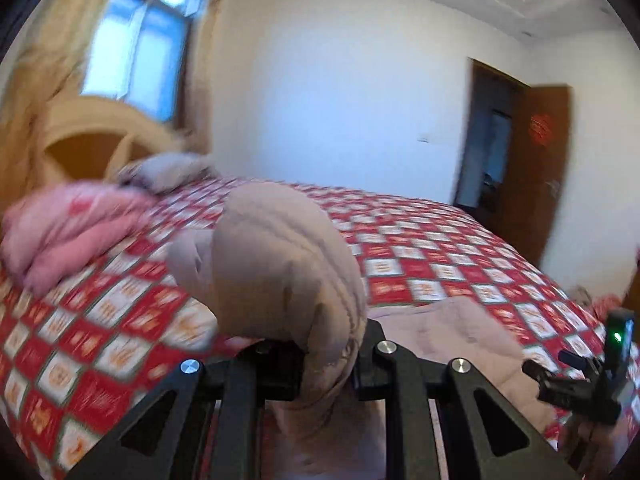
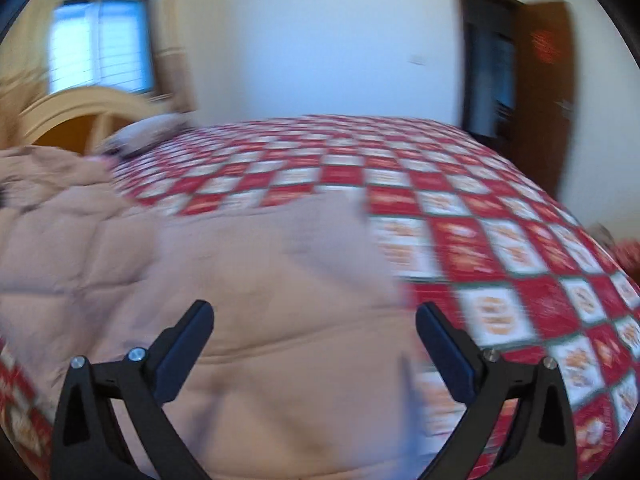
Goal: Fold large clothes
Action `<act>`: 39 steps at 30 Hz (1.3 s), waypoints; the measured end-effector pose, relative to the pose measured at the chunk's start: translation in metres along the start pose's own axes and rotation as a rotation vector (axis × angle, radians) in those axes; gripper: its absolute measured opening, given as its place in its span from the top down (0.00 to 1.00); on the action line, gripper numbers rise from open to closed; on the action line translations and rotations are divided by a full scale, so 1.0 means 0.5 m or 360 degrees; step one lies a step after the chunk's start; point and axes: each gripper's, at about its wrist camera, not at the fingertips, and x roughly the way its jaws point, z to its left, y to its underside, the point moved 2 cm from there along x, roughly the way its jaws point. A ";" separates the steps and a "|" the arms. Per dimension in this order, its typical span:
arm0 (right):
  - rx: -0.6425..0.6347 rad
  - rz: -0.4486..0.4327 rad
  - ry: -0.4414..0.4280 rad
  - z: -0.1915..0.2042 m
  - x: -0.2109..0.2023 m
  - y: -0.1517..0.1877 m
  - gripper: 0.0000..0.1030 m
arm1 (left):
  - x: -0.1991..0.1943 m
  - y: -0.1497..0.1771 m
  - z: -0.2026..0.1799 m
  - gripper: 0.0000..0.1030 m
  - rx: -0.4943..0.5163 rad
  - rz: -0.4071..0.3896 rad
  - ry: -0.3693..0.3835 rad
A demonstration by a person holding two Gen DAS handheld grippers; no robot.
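The left tongs point(image 1: 326, 376) are clenched on a bunched fold of the beige padded coat point(image 1: 280, 264), which rises in a puffed hump above the fingers and hides the bed behind it. The rest of the coat point(image 2: 224, 288) lies spread flat on the near left part of the bed point(image 2: 440, 184); its far edge runs straight across the red-and-white checked cover and its right edge ends short of the bed's middle. The right tongs point(image 2: 314, 344) hang released above the coat's near right part, jaws wide with nothing between them. To the right and beyond, the cover lies bare up to the far edge by the white wall point(image 2: 320, 40). A pink bundle point(image 1: 72, 232) sits at the headboard point(image 1: 100, 128) end, left of the raised fold. The brown door point(image 2: 548, 92) stands open at the far right.
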 end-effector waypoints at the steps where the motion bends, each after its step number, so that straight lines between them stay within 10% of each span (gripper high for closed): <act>1: 0.0075 0.0013 0.0052 -0.042 0.006 -0.005 0.00 | 0.013 -0.004 -0.032 0.83 0.0027 0.0003 0.0048; 9: 0.0386 0.0091 0.0265 -0.261 -0.004 0.044 0.00 | 0.156 0.120 -0.400 0.83 0.0552 0.0211 0.0295; 21: 0.0509 0.0206 0.0293 -0.332 0.026 0.109 0.00 | 0.163 0.172 -0.505 0.72 0.0795 0.0303 0.0181; 27: 0.0463 0.0208 0.0312 -0.318 0.029 0.105 0.00 | 0.064 0.117 -0.532 0.10 0.0775 0.0079 0.0256; 32: 0.0463 0.0195 0.0344 -0.327 0.023 0.084 0.00 | 0.020 0.071 -0.497 0.07 0.0718 0.0021 0.0255; 39: 0.0382 0.0115 0.0271 -0.287 -0.012 -0.031 0.01 | 0.130 -0.008 -0.187 0.07 0.0266 0.0092 -0.0339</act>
